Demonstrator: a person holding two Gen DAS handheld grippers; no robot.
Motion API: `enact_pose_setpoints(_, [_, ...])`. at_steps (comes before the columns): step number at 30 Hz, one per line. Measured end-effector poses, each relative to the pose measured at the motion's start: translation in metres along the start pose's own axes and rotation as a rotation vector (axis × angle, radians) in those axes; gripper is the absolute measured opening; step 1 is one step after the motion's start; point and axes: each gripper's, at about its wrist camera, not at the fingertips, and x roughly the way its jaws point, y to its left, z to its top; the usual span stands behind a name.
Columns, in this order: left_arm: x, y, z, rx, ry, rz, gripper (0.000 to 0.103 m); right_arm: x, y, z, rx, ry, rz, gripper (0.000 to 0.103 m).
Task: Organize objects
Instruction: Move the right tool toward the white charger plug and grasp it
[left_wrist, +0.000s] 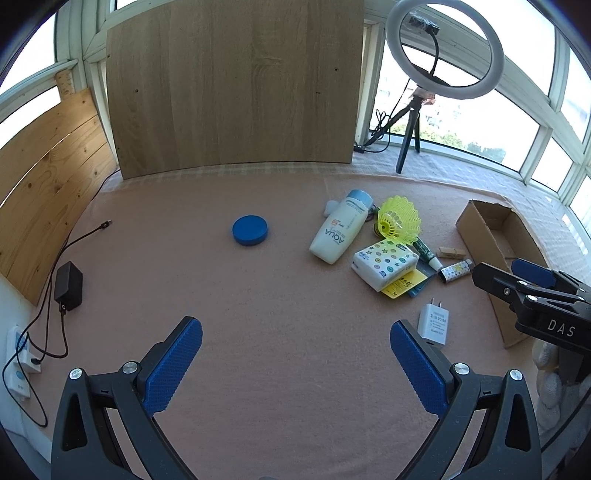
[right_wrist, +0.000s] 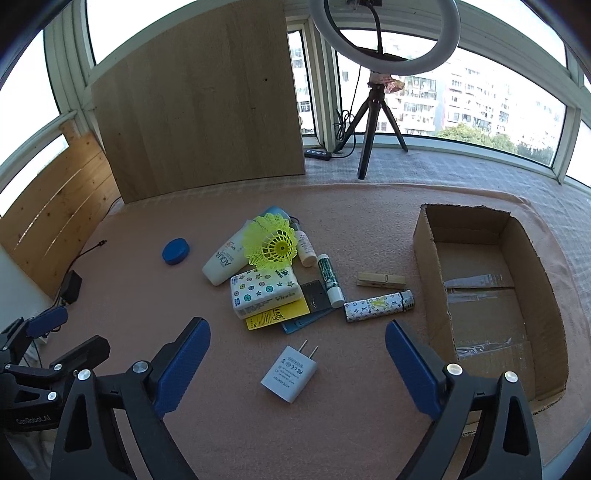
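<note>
Black grippers (right_wrist: 297, 354), blue ribbed pads, silver screws

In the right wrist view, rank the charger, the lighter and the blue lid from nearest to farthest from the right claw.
1. Charger: lying just ahead of the open right claw, roughly between its fingers.
2. Lighter: farther out, ahead and right, near the box.
3. Blue lid: farthest, far left, alone on the cloth.
</note>
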Motion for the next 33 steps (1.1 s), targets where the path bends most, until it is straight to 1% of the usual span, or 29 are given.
enact_pose_setpoints(5, [-0.002, 0.018, -0.004, -0.049, -0.004, 0.037, 0.103, 0.031, 0.005, 0.012, -0.035, 0.057, 0.064, 0.075])
enact_pose_setpoints(7, [-0.003, 0.027, -0.007, -0.071, -0.001, 0.055, 0.103, 0.048, 0.007, 0.018, -0.034, 0.103, 0.102, 0.073])
enact_pose_setpoints(9, [-0.003, 0.037, -0.013, -0.092, 0.006, 0.073, 0.103, 0.064, 0.009, 0.022, -0.028, 0.143, 0.159, 0.065])
enact_pose_setpoints(12, [-0.005, 0.049, -0.022, -0.121, 0.016, 0.099, 0.103, 0.086, 0.01, 0.03, -0.022, 0.186, 0.184, 0.056])
enact_pose_setpoints(15, [-0.008, 0.061, -0.031, -0.149, 0.024, 0.126, 0.103, 0.105, 0.005, 0.036, 0.017, 0.243, 0.238, 0.053])
enact_pose_setpoints(16, [-0.009, 0.065, -0.034, -0.158, 0.027, 0.135, 0.103, 0.11, 0.004, 0.038, 0.02, 0.252, 0.244, 0.053])
enact_pose_setpoints(22, [-0.014, 0.081, -0.048, -0.196, 0.038, 0.172, 0.103, 0.127, 0.009, 0.049, -0.033, 0.269, 0.205, 0.052])
enact_pose_setpoints(30, [-0.016, 0.089, -0.05, -0.209, 0.043, 0.186, 0.103, 0.145, 0.01, 0.057, -0.033, 0.29, 0.146, 0.052])
enact_pose_setpoints(33, [-0.015, 0.09, -0.051, -0.21, 0.049, 0.186, 0.103, 0.153, 0.012, 0.056, -0.017, 0.32, 0.159, 0.052])
